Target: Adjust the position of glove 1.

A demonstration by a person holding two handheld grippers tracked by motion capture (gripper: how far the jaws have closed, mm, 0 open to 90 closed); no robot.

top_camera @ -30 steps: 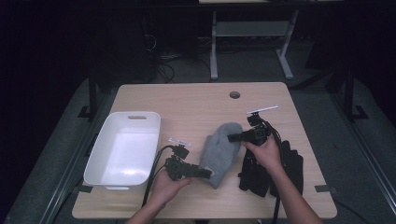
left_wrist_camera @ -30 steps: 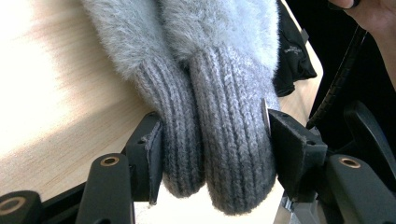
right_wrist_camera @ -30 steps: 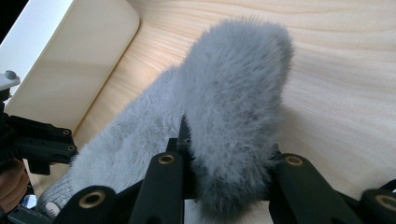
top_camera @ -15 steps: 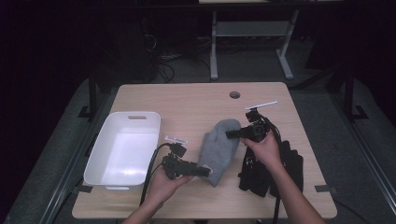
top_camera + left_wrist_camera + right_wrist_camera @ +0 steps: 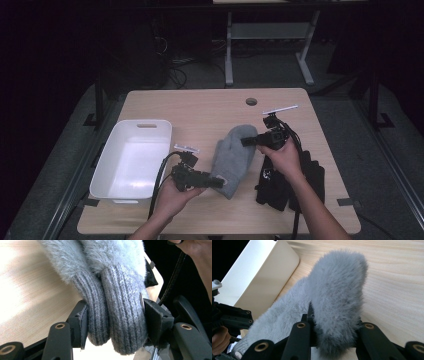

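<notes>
- Grey mittens (image 5: 234, 159): a fuzzy pair, stacked, lying at centre of the high view on the wooden table (image 5: 200, 107), between the white bin (image 5: 112, 170) at lower left and a black heap of gloves (image 5: 280, 187) at lower right.
- Left gripper (image 5: 216, 182): closed on the ribbed knit cuffs (image 5: 120, 322). In the left gripper view both cuffs sit side by side between the two black jaws, pads pressing in from either side.
- Right gripper (image 5: 248, 142): closed on the fuzzy tip end of the mittens (image 5: 337, 307). In the right gripper view the pile bulges up between the jaws at bottom centre of the frame.
- Step in hand, my reading: the pair is pinched at both ends, cuff and tip, ready to be carried as one piece. The bin stands empty, so it is the likely destination.
- The high view does not settle whether the mittens still rest on the table or hang just clear of it.
- Next move calls for: both hands rising together, keeping the span between them steady so neither end slips, then travelling toward the left of the frame over the bin rim.
- Risk: the top mitten may slide off the lower one if one grip loosens first.
</notes>
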